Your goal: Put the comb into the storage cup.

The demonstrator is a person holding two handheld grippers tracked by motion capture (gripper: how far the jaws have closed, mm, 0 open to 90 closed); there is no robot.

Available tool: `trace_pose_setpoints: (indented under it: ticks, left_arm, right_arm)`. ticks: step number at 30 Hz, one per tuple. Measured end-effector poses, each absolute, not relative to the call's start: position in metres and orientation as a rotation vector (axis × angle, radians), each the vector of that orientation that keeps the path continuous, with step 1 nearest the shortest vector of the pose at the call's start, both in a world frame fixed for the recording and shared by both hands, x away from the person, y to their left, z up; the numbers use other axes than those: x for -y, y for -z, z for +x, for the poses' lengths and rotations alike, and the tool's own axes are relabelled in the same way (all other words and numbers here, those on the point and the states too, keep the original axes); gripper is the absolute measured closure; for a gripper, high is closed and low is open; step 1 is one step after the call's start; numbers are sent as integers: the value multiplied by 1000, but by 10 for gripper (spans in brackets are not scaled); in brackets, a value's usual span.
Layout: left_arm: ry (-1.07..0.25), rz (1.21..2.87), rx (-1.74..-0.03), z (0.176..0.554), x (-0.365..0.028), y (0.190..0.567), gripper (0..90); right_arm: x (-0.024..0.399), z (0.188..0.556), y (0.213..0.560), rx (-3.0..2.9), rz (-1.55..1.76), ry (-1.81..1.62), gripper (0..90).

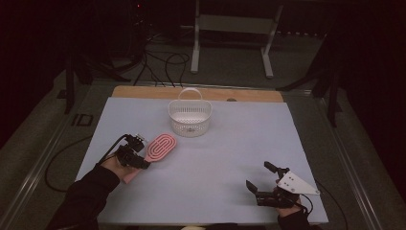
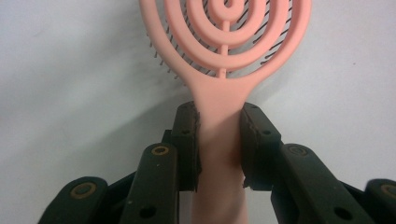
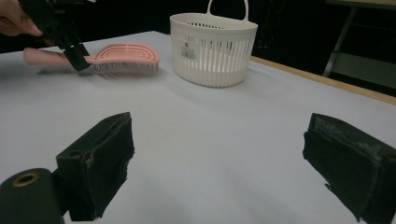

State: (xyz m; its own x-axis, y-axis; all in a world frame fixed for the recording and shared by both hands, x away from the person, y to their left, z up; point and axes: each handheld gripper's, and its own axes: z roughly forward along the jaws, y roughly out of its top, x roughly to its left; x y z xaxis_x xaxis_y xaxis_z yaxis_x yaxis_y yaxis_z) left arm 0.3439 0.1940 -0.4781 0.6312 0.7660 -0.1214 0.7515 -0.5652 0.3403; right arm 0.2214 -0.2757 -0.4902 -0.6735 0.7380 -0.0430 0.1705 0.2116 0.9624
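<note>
From above, the left gripper [image 1: 135,154] grips the pink brush [image 1: 160,146], whose head points up toward the white basket [image 1: 190,117] nearby. Up close, its jaws squeeze the handle [image 2: 219,140] from both sides. The right gripper [image 3: 215,172] sits wide open, farther away, holding nothing.

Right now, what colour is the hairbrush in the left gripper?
Pink. The hairbrush shows best in the left gripper view, its handle clamped by the left gripper.
</note>
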Motion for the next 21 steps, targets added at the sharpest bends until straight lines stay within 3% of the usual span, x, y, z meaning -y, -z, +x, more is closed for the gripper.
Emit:
trace_pose_setpoints:
  ticks: [21]
  left_arm:
    - [-144,2212,-1088,323,-196,452,711]
  right_arm:
    - [276,221,490,-1988,839,-1482,82]
